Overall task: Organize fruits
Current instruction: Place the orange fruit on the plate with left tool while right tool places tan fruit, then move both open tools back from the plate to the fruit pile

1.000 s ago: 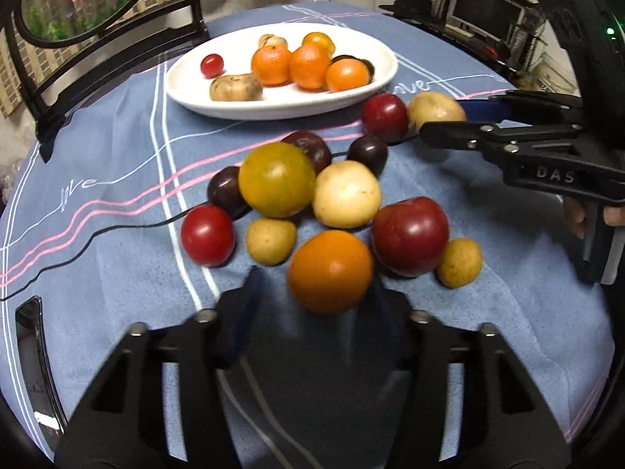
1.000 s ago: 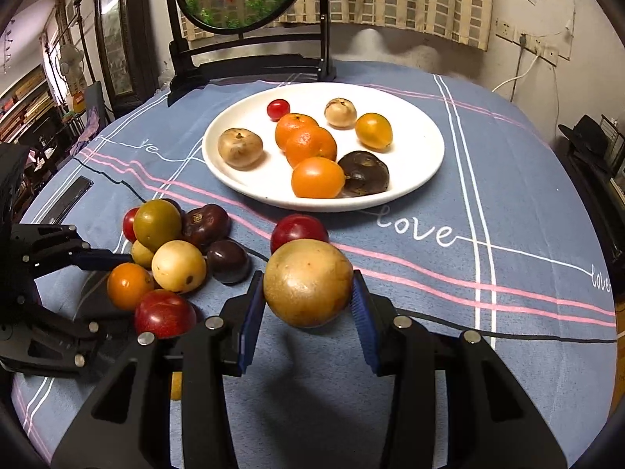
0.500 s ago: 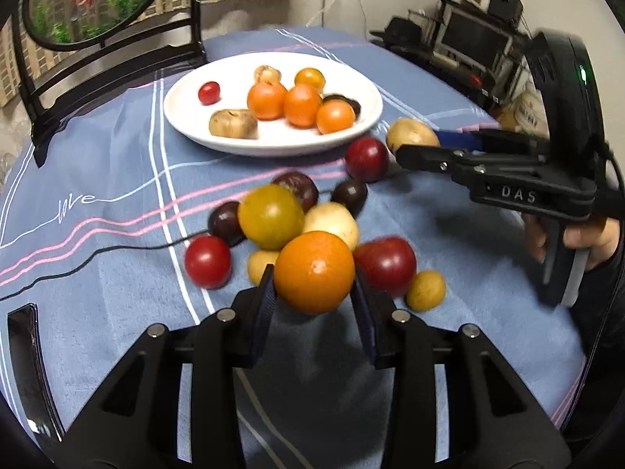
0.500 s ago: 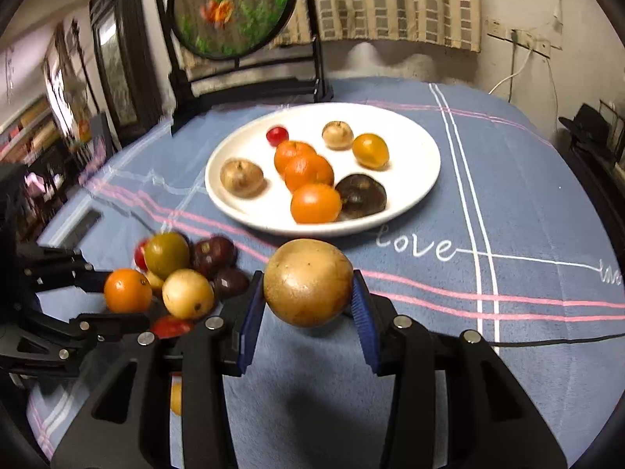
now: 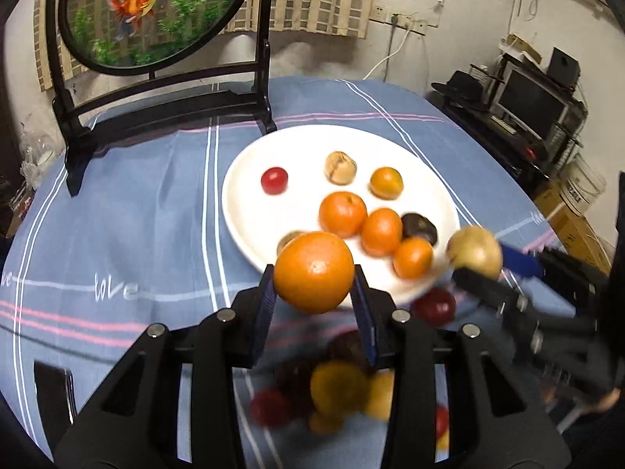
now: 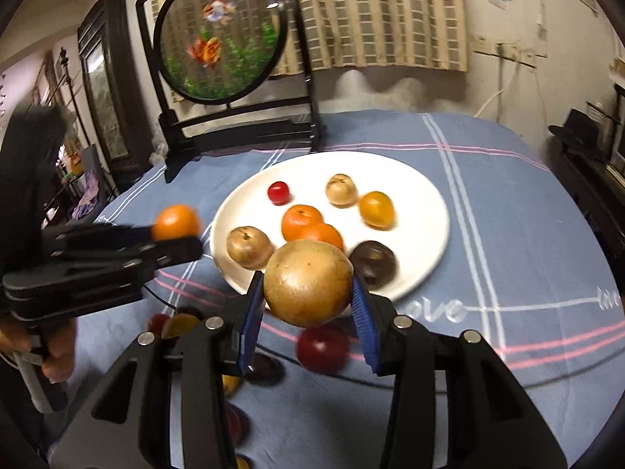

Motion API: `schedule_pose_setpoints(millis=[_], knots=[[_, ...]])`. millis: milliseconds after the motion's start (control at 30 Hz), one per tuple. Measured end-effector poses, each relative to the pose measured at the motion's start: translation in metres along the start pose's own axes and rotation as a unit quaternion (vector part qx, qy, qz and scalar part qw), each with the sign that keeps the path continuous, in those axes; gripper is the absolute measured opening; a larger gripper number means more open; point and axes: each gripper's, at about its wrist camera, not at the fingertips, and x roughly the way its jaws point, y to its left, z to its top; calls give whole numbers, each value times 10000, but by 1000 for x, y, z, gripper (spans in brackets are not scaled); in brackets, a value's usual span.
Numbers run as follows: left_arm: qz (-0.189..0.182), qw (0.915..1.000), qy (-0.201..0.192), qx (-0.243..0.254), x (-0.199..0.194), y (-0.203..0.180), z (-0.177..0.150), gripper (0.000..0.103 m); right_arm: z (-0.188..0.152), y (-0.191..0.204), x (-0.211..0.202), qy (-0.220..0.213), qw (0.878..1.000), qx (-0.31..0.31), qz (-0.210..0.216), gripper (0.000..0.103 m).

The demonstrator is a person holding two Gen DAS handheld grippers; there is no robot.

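Left gripper [image 5: 314,299] clamps the orange [image 5: 313,272]; right gripper [image 6: 308,305] clamps a tan fruit [image 6: 308,282] — both hover before the plate [image 6: 425,211]. Crowded fruit ahead could get knocked — rolling off.

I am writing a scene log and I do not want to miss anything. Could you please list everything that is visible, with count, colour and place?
Round white plate: one, table centre.
Fruits on plate: eight; three orange, one yellow-orange, two tan, one small red, one dark purple.
Large orange fruit: one, in left gripper.
Tan-brown round fruit: one, in right gripper.
Loose fruits on cloth: blurred pile, red, yellow, dark; count unclear.
Blue striped tablecloth: one, covers table.
Round goldfish screen on black stand: one, behind plate.
Left gripper: black, blue pads.
Right gripper: black, blue pads.
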Motion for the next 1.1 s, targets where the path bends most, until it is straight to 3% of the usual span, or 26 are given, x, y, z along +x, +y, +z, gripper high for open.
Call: schedule_pose_setpoints(millis=[167, 233, 267, 300, 467, 633, 733, 933, 1100], knots=[[164, 9995, 225, -113, 30, 6, 18, 39, 8, 4, 30, 234, 9996, 68, 110, 47], [288, 9990, 278, -177, 39, 11, 22, 52, 7, 3, 34, 175, 9997, 104, 144, 53], [364, 9988, 239, -202, 41, 13, 23, 70, 6, 2, 34, 135, 9996, 137, 214, 57], [461, 9986, 125, -245, 41, 15, 24, 76, 5, 1, 33, 115, 9993, 167, 299, 57], [312, 9983, 166, -472, 37, 22, 20, 77, 4, -5, 23, 136, 9993, 116, 322, 57], [266, 9981, 115, -540, 16, 26, 1, 90, 2, -5, 10, 80, 9995, 63, 285, 57], [290, 9976, 280, -566, 4, 31, -11, 93, -2, -6, 0, 124, 9994, 18, 313, 69], [543, 9954, 288, -729, -19, 39, -38, 96, -19, -3, -17, 329, 9977, -171, 576, 69], [449, 9964, 332, -631, -21, 38, -63, 96, -34, 15, -18, 629, 9915, -742, 860, 69]])
